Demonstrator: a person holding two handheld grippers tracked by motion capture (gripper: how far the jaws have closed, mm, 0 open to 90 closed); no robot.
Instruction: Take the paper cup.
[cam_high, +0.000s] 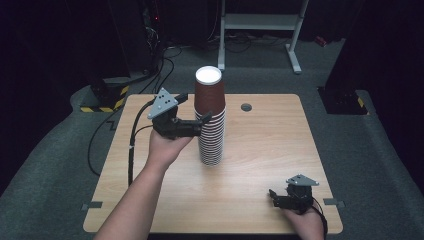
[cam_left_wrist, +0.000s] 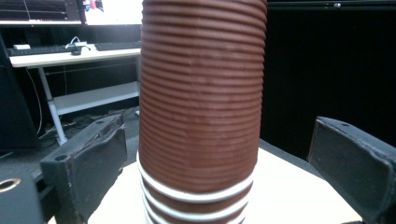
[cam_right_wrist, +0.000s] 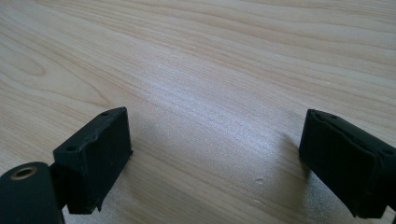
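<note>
No text, label, brand, number or sign can be read on anything in these views.

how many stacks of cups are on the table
1. The cup stack stands upright near the middle of the table, between the open jaws of the left gripper. The right gripper rests near the front right edge, holding nothing.

Top and base of the cup stack (cam_left_wrist: 201, 107) beyond the left gripper view's edges.
</note>
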